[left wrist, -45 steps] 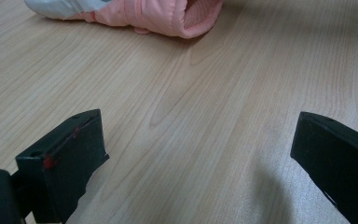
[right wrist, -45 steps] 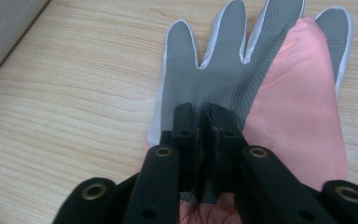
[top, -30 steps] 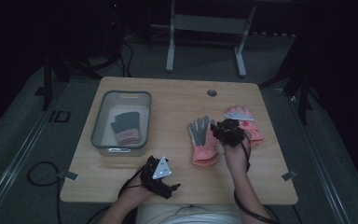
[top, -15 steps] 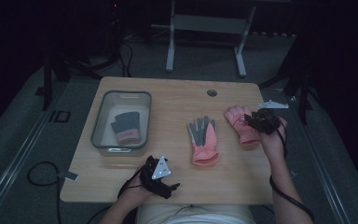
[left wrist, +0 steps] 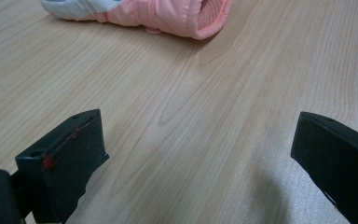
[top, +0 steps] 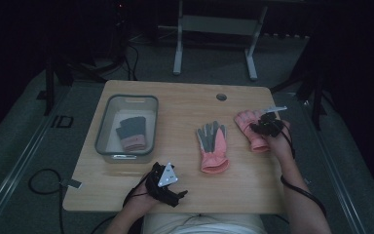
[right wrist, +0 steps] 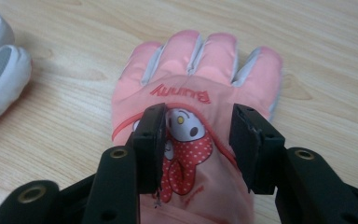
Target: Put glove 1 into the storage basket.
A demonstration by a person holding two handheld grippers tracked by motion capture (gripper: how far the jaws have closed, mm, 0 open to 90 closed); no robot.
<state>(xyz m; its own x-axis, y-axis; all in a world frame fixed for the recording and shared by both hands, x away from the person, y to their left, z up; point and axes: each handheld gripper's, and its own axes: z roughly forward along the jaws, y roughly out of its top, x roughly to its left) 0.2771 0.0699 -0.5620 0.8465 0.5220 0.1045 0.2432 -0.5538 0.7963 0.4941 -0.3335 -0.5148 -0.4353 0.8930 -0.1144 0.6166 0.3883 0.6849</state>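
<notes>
A pink glove (top: 246, 124) with a cartoon bunny picture lies flat, back up, at the table's right (right wrist: 191, 65). My right gripper (top: 265, 127) hovers over its wrist end; its jaws (right wrist: 198, 114) have just been opening and stand apart on either side of the picture without pinching the fabric. A second glove (top: 213, 146), grey palm up with a pink cuff, lies mid-table; its cuff (left wrist: 168, 14) is in the left gripper view. My left gripper (top: 173, 192) rests near the front edge, open wide (left wrist: 196, 135) over bare wood.
A clear grey-rimmed bin (top: 104, 127) stands at the table's left with a dark grey glove (top: 131, 134) inside. A round cable hole (top: 221, 97) is near the far edge. The right glove lies close to the table's right edge.
My right gripper carried the bunched pink glove from beside the middle glove to the right; the glove now lies flat there and the jaws stand wider. The left gripper stayed still.
</notes>
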